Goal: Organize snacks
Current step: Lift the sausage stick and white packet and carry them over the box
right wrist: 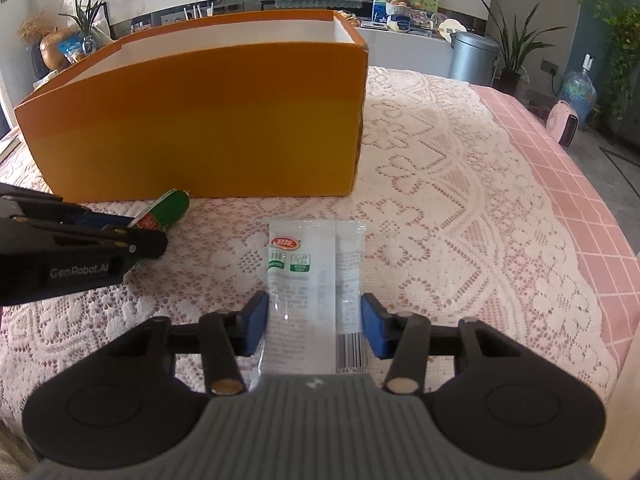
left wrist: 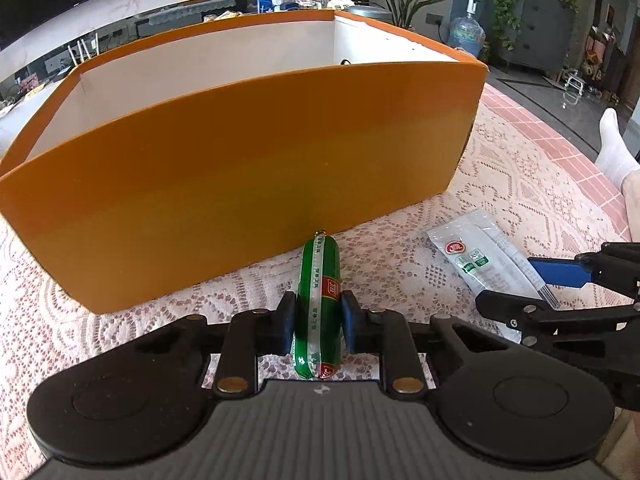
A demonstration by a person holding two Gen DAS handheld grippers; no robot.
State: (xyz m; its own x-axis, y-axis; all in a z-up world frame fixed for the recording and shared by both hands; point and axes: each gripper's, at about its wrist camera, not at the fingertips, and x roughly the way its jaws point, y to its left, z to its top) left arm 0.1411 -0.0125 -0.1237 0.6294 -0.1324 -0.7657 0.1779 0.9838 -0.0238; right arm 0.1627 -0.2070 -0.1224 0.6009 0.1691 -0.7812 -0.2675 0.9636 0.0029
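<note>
Pick-up step: left gripper fingers clamp green sausage; right gripper fingers spread around white packet. Next: closing, then lifting over orange box, centre frame.

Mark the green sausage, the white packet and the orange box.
green sausage (left wrist: 318, 280): left wrist view, on its middle, just ahead of the pads.
white packet (right wrist: 312, 276): right wrist view, on its printed middle.
orange box (right wrist: 200, 120): right wrist view, on its near wall.
</note>
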